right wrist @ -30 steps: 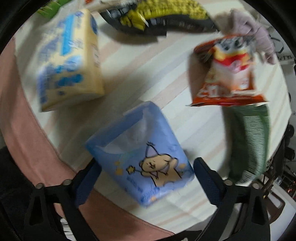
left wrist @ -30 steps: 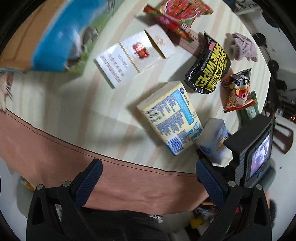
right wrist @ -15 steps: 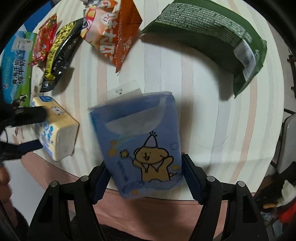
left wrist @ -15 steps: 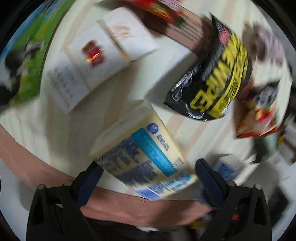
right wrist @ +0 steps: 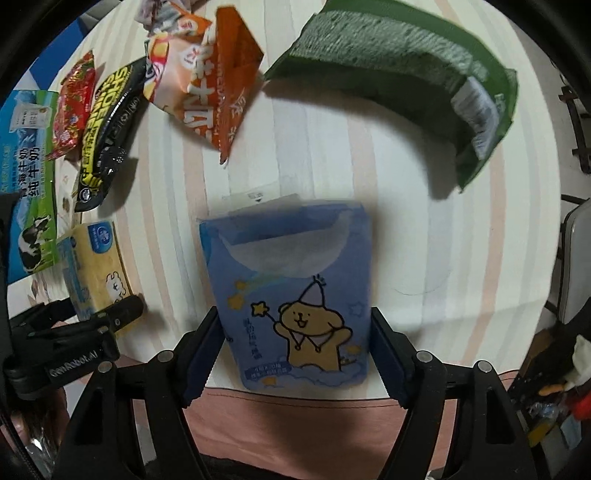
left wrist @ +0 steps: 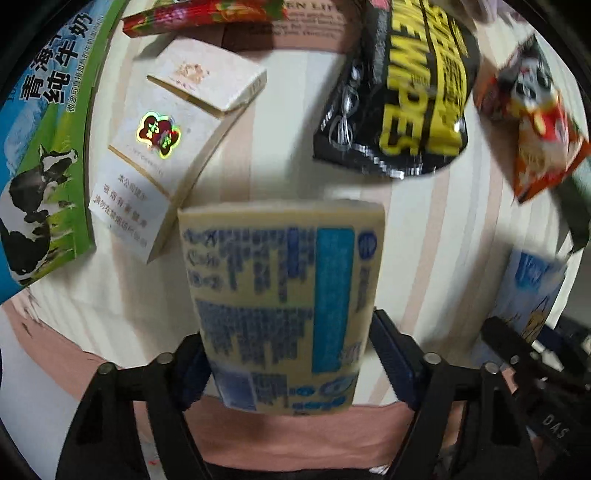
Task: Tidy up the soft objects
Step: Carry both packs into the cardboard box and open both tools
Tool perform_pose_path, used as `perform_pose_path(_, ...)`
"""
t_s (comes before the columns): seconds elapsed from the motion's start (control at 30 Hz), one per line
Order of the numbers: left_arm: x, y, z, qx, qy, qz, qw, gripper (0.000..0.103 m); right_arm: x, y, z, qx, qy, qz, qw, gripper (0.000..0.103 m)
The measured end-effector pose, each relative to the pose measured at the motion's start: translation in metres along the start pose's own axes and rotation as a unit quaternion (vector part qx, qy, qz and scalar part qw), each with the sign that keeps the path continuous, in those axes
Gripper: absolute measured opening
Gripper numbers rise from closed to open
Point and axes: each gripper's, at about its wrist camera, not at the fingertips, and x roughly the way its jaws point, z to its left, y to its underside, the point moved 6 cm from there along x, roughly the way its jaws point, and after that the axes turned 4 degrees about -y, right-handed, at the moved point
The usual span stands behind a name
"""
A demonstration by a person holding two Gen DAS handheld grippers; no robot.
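My left gripper [left wrist: 288,363] is shut on a yellow tissue pack [left wrist: 280,299] with blue print, at the near edge of the striped table [left wrist: 436,236]. My right gripper [right wrist: 295,354] is shut on a blue tissue pack [right wrist: 291,291] with a cartoon bear, at the same edge. The yellow pack [right wrist: 98,266] and the left gripper [right wrist: 70,339] show at the left of the right wrist view. The blue pack [left wrist: 532,288] shows at the right of the left wrist view.
A black and yellow wipes bag [left wrist: 410,85], an orange snack bag [left wrist: 535,125], white cartons [left wrist: 173,147], a red packet [left wrist: 207,14] and a milk box [left wrist: 40,147] lie beyond. A green pack [right wrist: 406,74] lies far right. A pink cloth [right wrist: 295,421] hangs off the near edge.
My left gripper moved forward and closed on the yellow tissue pack. My right gripper closed on the blue tissue pack.
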Motion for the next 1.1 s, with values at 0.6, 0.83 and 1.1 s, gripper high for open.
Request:
perform_pose_path(0.6, -0.11, 0.051, 0.042, 0.032, 0.026, -0.168, 0.985, 0.061, -0.076, 0.128, -0.036, 0.011, -0.046, -0.059, 0.997, 0.04)
perform_pose_path(0.83, -0.214, 0.069, 0.108, 0.003, 0.052, -0.249, 0.967, 0.061, -0.206, 0.169, 0.037, -0.054, -0.119, -0.111, 0.985, 0.04)
perform_pose_path(1.1, -0.261, 0.034, 0.221, -0.031, 0.059, -0.269, 0.9608, 0.061, -0.267, 0.144, 0.195, -0.116, -0.146, -0.145, 0.972, 0.04)
